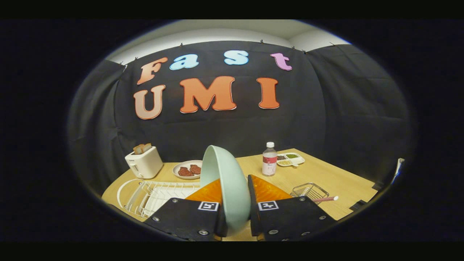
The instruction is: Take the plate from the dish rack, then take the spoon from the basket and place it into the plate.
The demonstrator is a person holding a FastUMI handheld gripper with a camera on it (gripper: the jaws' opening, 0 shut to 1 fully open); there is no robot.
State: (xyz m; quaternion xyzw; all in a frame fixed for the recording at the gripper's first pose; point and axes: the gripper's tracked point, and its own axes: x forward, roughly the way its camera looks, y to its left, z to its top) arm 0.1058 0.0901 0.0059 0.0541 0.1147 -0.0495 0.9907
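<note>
A pale green plate (224,177) stands on edge between my two fingers, lifted above the table. My gripper (235,194) is shut on it, one finger pressing each face. Below and to the left lies the white wire dish rack (152,195), with nothing in it. To the right, beyond my right finger, a small wire basket (309,191) sits on the wooden table (326,177). The spoon's handle (326,199) pokes out of the basket toward the right; its bowl end is hidden inside.
A white toaster (144,162) with bread stands at the back left. Beside it is a white plate of brown food (187,169). A clear bottle (269,159) and a divided snack tray (290,159) stand at the back right.
</note>
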